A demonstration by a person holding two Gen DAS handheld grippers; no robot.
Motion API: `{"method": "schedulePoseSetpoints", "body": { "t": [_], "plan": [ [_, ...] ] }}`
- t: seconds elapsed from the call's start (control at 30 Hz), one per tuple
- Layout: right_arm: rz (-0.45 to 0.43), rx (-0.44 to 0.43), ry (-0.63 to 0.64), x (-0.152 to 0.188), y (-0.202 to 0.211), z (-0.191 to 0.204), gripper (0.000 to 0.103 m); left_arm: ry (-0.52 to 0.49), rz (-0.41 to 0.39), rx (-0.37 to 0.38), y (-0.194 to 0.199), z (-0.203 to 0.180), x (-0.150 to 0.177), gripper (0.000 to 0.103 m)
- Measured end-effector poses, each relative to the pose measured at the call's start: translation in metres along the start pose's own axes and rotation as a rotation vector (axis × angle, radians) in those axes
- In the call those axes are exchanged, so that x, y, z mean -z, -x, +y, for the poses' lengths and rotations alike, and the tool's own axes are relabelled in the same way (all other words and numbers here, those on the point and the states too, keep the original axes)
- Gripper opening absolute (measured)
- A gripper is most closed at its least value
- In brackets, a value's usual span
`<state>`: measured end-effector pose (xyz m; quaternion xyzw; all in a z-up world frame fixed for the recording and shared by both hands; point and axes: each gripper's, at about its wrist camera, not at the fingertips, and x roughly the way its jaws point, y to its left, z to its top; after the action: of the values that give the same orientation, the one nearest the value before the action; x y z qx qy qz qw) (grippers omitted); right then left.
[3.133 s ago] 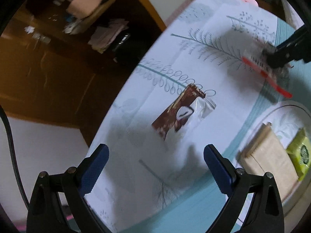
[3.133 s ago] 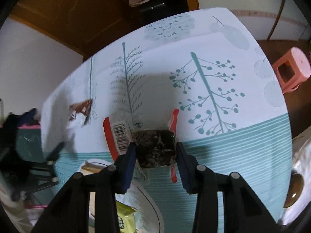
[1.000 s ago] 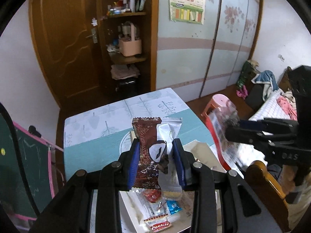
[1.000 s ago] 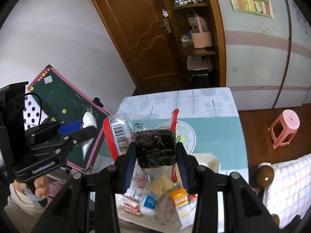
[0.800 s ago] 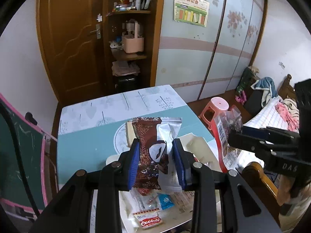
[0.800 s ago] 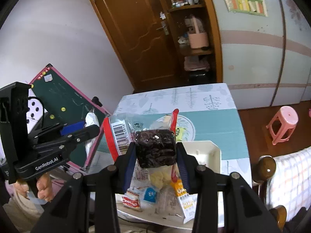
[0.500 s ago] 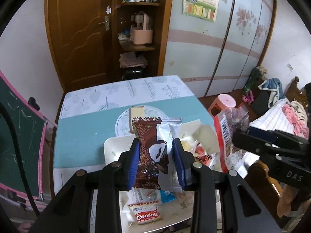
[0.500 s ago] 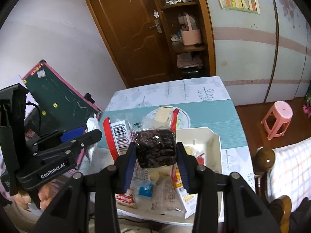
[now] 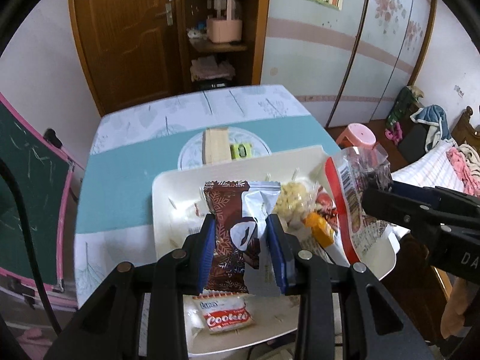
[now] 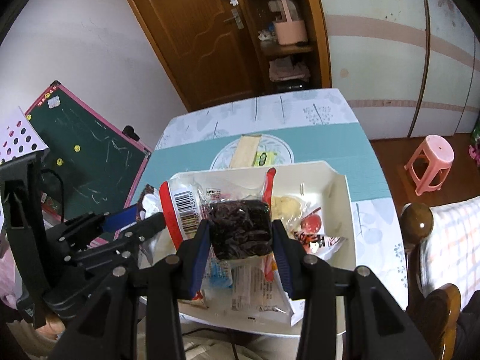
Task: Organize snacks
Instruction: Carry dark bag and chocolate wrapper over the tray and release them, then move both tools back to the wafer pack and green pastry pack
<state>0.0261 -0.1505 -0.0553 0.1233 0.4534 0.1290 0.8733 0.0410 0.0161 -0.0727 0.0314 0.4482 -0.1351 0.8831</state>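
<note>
Over the white tray (image 9: 163,210), the left wrist view shows the left gripper (image 9: 241,243) with its jaws clenched on a brown and silver snack packet (image 9: 231,234), held upright above the tray's near left part. To do this step well, I would lower the packet until it nearly lies on the tray floor, pick the bare patch at the left, and only then let go, so it does not tip over the rim. Lying in the tray are a cookie packet (image 9: 225,321) near the front, a bag of pale yellow pieces (image 9: 289,201) and an orange packet (image 9: 319,228) to the right. Farther off, a round plate (image 9: 189,156) on the table (image 9: 120,180) carries a tan wafer pack (image 9: 214,145) and a small green packet (image 9: 241,150). From the right wrist view, the right gripper (image 10: 241,237) grasps a clear bag of dark dried fruit (image 10: 240,228) with a red edge and barcode, held above the tray's middle; it should come down beside the other packets, not on the left gripper.
</note>
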Motion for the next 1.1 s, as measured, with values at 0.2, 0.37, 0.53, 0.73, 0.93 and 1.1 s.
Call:
{"method": "schedulePoseSetpoints", "body": {
  "t": [0.2, 0.37, 0.53, 0.73, 0.93, 1.1],
  "plan": [
    [0.030, 0.003, 0.002, 0.003, -0.011, 0.002, 0.041, 0.017, 0.026, 0.000, -0.008, 0.005, 0.003, 0.033],
    [0.069, 0.034, 0.002, 0.005, -0.024, 0.001, 0.044, 0.013, 0.058, 0.013, -0.017, 0.004, 0.006, 0.074],
    [0.096, 0.040, -0.059, 0.007, -0.032, -0.008, 0.059, 0.041, 0.074, 0.011, -0.021, 0.007, 0.009, 0.092],
    [0.117, 0.042, -0.073, 0.008, -0.037, -0.010, 0.059, 0.073, 0.113, 0.009, -0.029, 0.014, 0.011, 0.092],
    [0.130, 0.031, -0.088, 0.010, -0.040, -0.013, 0.059, 0.090, 0.125, 0.006, -0.032, 0.019, 0.011, 0.092],
    [0.147, 0.023, -0.107, 0.011, -0.044, -0.016, 0.059, 0.097, 0.140, 0.003, -0.035, 0.021, 0.012, 0.092]
  ]
}}
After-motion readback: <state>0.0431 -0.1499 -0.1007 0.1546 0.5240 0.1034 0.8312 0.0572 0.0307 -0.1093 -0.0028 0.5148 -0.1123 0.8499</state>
